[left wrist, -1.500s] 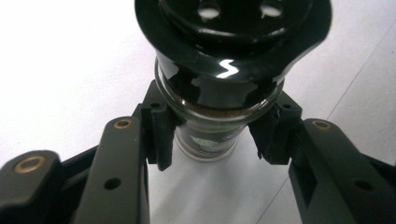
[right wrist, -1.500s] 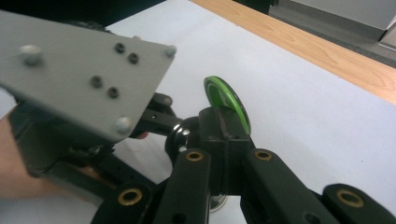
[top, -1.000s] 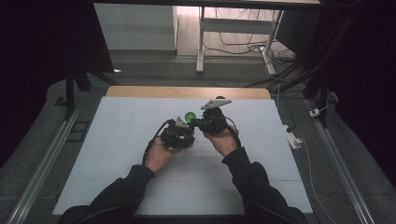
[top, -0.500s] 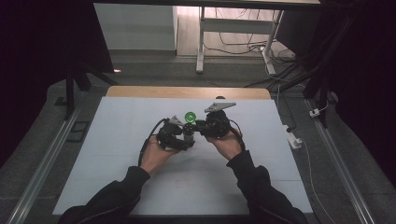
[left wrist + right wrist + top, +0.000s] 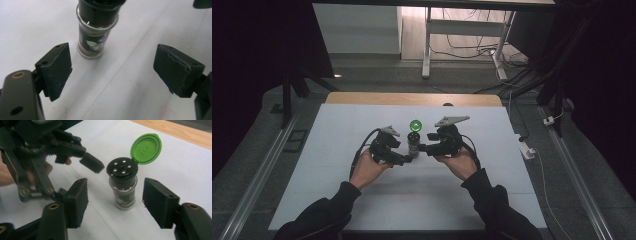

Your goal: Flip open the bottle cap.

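— Jaws on both sides have just been opening, and nothing sits between them. In the high view the left gripper point(image 5: 409, 159) and right gripper point(image 5: 422, 148) flank the spice jar point(image 5: 413, 143) at centre frame, standing on the white counter point(image 5: 337, 200) with its green flip lid point(image 5: 415, 124) up.

— And the left gripper view?

— Both black pads spread wide at lower left and right; the jar stands upright at top centre, apart from them.

— The right gripper view?

— Its jaws stand wide either side of the jar point(image 5: 123, 185), not touching. The lid point(image 5: 145, 148) tilts back at upper right, shaker holes exposed.

— What could go wrong?

— I'd judge a pad could clip the light jar while pulling away, tipping it and spilling spice through the open holes.
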Demonstrator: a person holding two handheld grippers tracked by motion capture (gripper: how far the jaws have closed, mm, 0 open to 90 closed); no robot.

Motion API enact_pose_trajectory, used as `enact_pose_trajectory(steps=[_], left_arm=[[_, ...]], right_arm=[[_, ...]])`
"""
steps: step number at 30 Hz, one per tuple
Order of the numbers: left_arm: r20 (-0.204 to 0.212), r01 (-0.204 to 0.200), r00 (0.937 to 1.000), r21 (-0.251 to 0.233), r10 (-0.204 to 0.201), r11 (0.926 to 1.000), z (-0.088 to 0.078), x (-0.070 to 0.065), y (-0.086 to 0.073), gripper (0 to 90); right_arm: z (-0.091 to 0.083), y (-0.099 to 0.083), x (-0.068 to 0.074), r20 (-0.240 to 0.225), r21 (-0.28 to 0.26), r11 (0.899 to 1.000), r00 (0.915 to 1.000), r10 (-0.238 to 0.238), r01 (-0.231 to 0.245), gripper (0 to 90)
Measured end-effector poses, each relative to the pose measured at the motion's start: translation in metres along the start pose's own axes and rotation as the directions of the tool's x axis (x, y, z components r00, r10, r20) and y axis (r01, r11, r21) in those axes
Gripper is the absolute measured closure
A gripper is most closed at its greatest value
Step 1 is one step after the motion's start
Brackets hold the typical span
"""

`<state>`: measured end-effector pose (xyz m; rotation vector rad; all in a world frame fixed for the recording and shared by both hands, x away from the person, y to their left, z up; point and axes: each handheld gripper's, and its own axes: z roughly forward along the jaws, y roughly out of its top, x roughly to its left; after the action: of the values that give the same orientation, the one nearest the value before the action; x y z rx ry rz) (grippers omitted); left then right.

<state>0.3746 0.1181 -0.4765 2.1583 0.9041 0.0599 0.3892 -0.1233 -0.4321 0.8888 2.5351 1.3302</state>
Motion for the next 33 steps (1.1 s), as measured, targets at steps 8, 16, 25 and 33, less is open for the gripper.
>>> enact_pose_trajectory(steps=[8, 16, 25, 33], left_arm=[[-0.007, -0.011, 0.9999, -0.006, 0.011, 0.9999, -0.021, -0.005, -0.012, 8.8], [-0.012, -0.012, 0.9999, -0.038, 0.011, 0.9992, -0.046, -0.012, -0.033, 4.3], [-0.015, 0.0, 0.9999, -0.061, -0.001, 0.9981, -0.069, -0.018, -0.055, 2.1], [-0.024, 0.039, 0.9988, -0.109, -0.042, 0.9933, -0.091, -0.019, -0.076, 0.3]], right_arm=[[-0.01, -0.006, 0.009, -0.012, 0.014, 1.0, 0.9999, -0.008, 0.008, 23.6], [-0.023, -0.016, 0.012, -0.013, 0.011, 1.0, 0.9999, -0.005, 0.005, 14.6], [-0.036, -0.029, 0.016, -0.003, 0.021, 1.0, 1.0, -0.006, 0.006, 6.4], [-0.055, -0.046, 0.014, 0.018, 0.01, 1.0, 0.9998, -0.003, 0.003, 1.1]])
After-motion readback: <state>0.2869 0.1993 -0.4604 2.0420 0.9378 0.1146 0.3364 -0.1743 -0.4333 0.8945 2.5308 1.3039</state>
